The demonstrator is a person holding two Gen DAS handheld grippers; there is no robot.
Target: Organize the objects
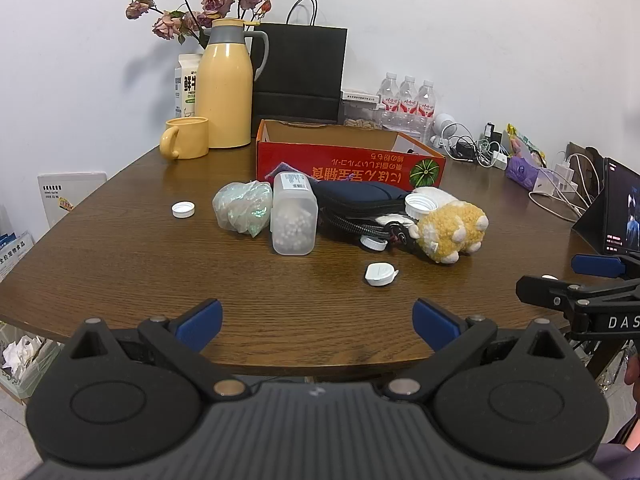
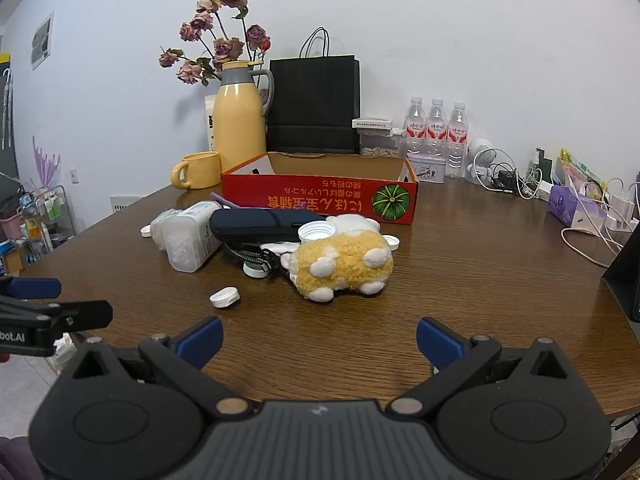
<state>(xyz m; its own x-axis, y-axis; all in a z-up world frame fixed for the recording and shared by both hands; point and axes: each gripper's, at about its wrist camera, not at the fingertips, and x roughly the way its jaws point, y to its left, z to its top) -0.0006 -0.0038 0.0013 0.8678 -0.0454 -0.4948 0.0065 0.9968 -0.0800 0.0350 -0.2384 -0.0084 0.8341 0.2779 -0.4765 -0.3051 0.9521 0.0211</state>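
In the left wrist view, the left hand-held gripper [image 1: 318, 318] is hovering over the near edge of the desk [image 1: 120, 248] at the bottom centre of the frame, its blue fingers spread wide with nothing between them. The right hand-held gripper [image 2: 319, 340] is sitting likewise at the bottom centre of its own view, released and empty.

The clutter is lying in a cluster at mid-frame. A clear jar of white beads [image 1: 294, 218] is lying on its side, touching a crumpled plastic bag [image 1: 240, 208] to its left and a dark zip pouch [image 1: 360, 198] to its right. A yellow plush toy [image 2: 344, 264] is lying on its side just right of the pouch, with a wide white lid [image 2: 317, 233] resting against its top. One flip cap [image 1: 380, 274] is sitting alone in front of the cluster, and a round white cap [image 1: 183, 210] is lying apart at centre left. Behind them, a red cardboard box [image 1: 348, 164] is standing open, just beside a yellow jug [image 1: 226, 88] and mug [image 1: 186, 138] at upper left.
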